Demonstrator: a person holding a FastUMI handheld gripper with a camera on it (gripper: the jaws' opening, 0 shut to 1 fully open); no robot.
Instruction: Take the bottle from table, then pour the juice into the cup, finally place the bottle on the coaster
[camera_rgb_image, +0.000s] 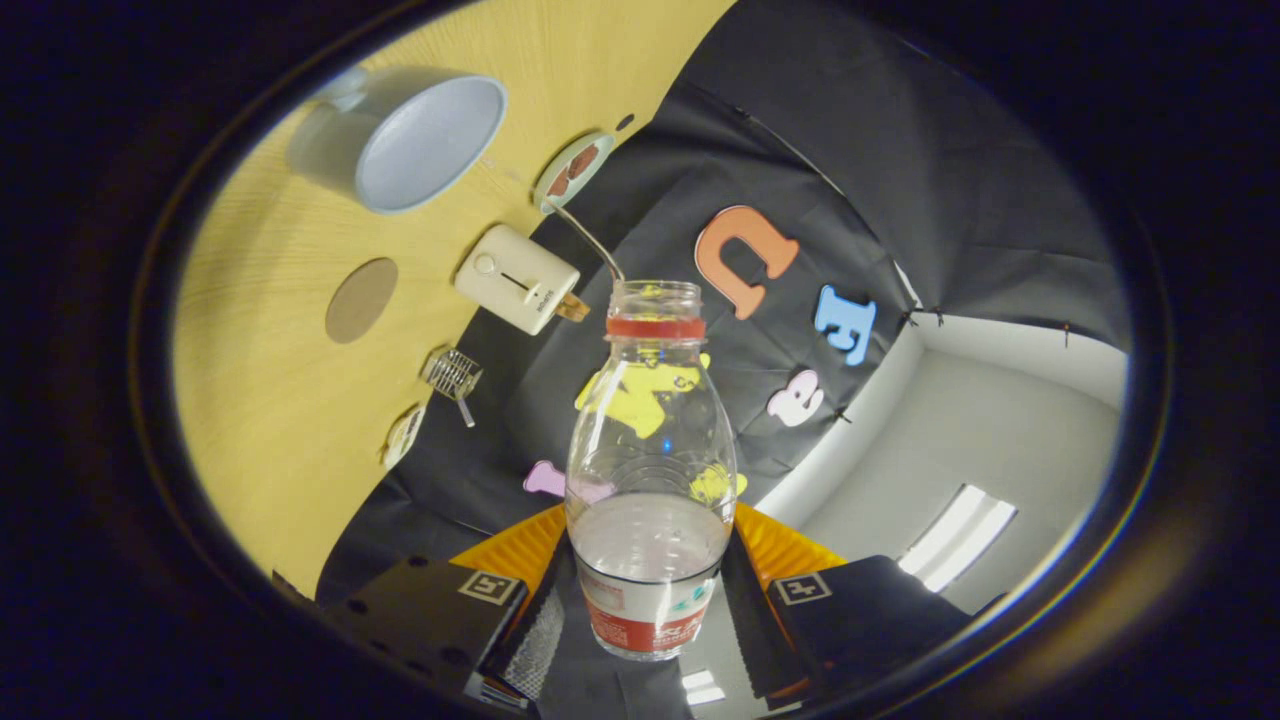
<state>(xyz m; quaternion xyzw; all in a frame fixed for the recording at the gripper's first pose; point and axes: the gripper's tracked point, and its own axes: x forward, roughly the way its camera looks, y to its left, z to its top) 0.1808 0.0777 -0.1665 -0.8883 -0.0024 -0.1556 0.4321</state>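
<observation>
A clear plastic bottle (650, 480) with a red neck ring and a red-and-white label sits between my fingers, and my gripper (648, 615) is shut on its lower body. The bottle has no cap, and a little clear liquid lies in its lower part. My view is rolled over to one side, so the wooden table (260, 400) stands off to the left. A white cup (400, 140) with an open mouth rests on the table well beyond the bottle's mouth. A round brown coaster (361, 299) lies on the table nearer to me than the cup.
A cream toaster-like box (517, 278) stands at the table's edge by the booth wall. A small plate (572, 168) with brown pieces, a little wire basket (453, 374) and a small disc (403, 437) also line that edge. Ceiling lights (958, 536) show to the right.
</observation>
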